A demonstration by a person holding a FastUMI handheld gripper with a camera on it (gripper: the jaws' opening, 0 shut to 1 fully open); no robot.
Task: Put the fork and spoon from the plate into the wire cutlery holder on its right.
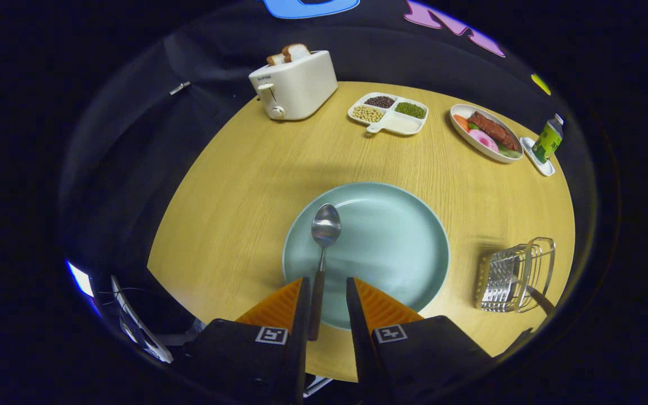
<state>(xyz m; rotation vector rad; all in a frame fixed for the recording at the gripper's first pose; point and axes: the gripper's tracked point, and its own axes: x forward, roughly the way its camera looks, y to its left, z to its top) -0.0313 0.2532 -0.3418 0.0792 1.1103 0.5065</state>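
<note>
A spoon [324, 228] with a shiny bowl and a brown handle lies on the left part of a pale green plate [391, 242], bowl pointing away from me. Its handle runs back off the plate's near rim and into the gap between my fingers. My gripper [328, 281] is open, with the handle close beside the left finger [300, 304] and a clear gap to the right finger [358, 304]. To the right of the plate stands the wire cutlery holder [512, 275]. A dark handle [540, 299] leans out of it toward me.
The round wooden table [234, 185] carries a white toaster [293, 84] with bread at the far left. At the back are a divided dish of beans [388, 112], a plate of food [487, 134] and a small green bottle [547, 139].
</note>
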